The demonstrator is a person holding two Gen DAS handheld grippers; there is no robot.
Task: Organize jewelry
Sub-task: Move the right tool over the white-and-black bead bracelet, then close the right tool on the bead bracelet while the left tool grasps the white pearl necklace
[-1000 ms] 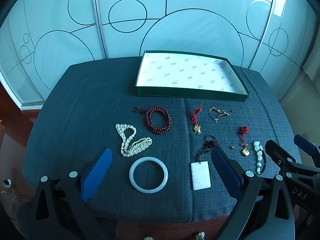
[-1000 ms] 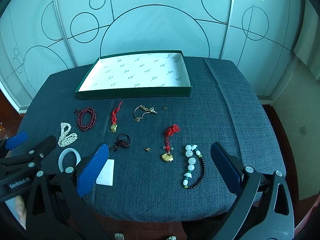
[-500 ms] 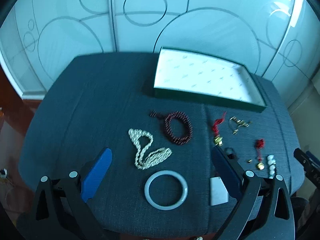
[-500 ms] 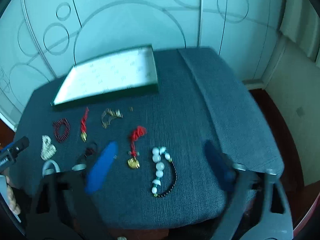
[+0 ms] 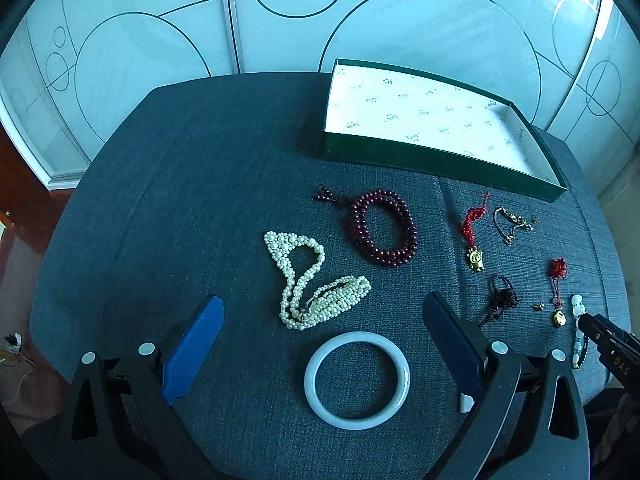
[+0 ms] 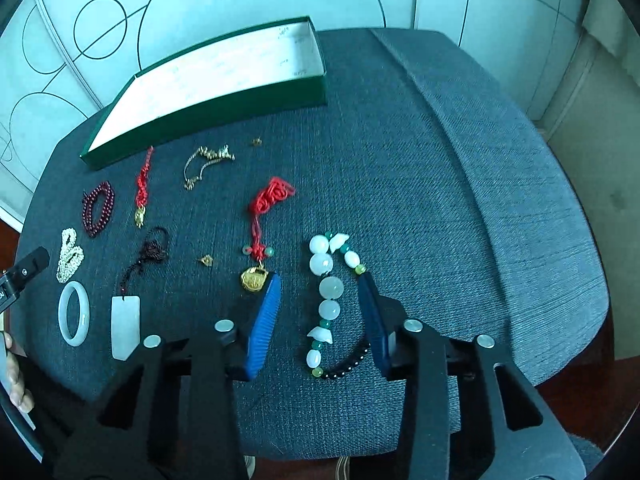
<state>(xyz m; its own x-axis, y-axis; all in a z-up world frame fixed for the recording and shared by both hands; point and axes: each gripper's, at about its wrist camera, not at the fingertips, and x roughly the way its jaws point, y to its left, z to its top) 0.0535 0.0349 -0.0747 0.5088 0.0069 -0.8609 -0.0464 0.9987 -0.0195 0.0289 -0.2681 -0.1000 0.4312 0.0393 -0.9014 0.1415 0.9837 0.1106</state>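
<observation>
Closing around the jade-and-black bead bracelet (image 6: 334, 304), the right tongs (image 6: 318, 312) have it between their blue pads, which do not yet press it as it lies flat on the grey tabletop (image 6: 440, 200). Left tongs (image 5: 320, 344) stand spread wide over the white bangle (image 5: 357, 380), just below the pearl strand (image 5: 316, 280). Behind sits the green box (image 5: 436, 156).

Blue-grey fabric seat (image 5: 200, 200) bears green box (image 5: 440, 160), white bangle (image 5: 357, 380), pearls (image 5: 312, 284), bracelets, pendants.
</observation>
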